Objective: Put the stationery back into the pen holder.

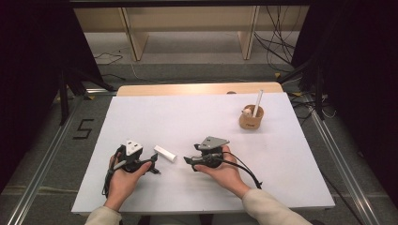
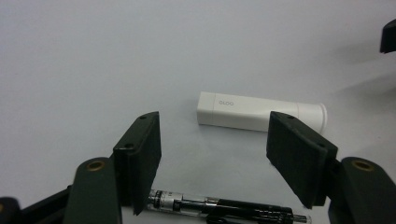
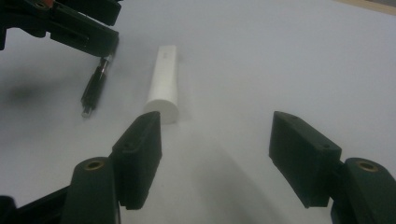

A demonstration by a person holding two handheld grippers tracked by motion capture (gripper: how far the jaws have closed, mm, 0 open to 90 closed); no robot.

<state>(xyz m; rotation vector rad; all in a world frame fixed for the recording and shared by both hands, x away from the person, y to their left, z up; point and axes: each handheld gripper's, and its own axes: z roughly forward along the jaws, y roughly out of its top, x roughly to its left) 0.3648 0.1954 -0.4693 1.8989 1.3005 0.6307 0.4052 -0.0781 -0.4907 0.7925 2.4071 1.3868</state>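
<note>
A white capped tube [image 1: 165, 153] lies on the white table cover [image 1: 187, 117], between the two grippers. In the left gripper view the tube [image 2: 259, 112] lies crosswise just beyond the open jaws, and a black and clear pen [image 2: 224, 207] lies on the sheet under them. My left gripper [image 1: 154, 165] is open and holds nothing; it points right. My right gripper [image 1: 187, 163] points left, also open and empty. In the right gripper view the tube [image 3: 163, 81] ends by the left jaw's tip, with the pen [image 3: 95, 86] beside it under the left gripper [image 3: 70, 23].
A tan cup [image 1: 251, 118] stands at the back right of the table with a white stick [image 1: 257, 103] upright in it. Beyond the table's far edge are wooden legs [image 1: 133, 37] and cables on the floor. Dark stands flank both sides.
</note>
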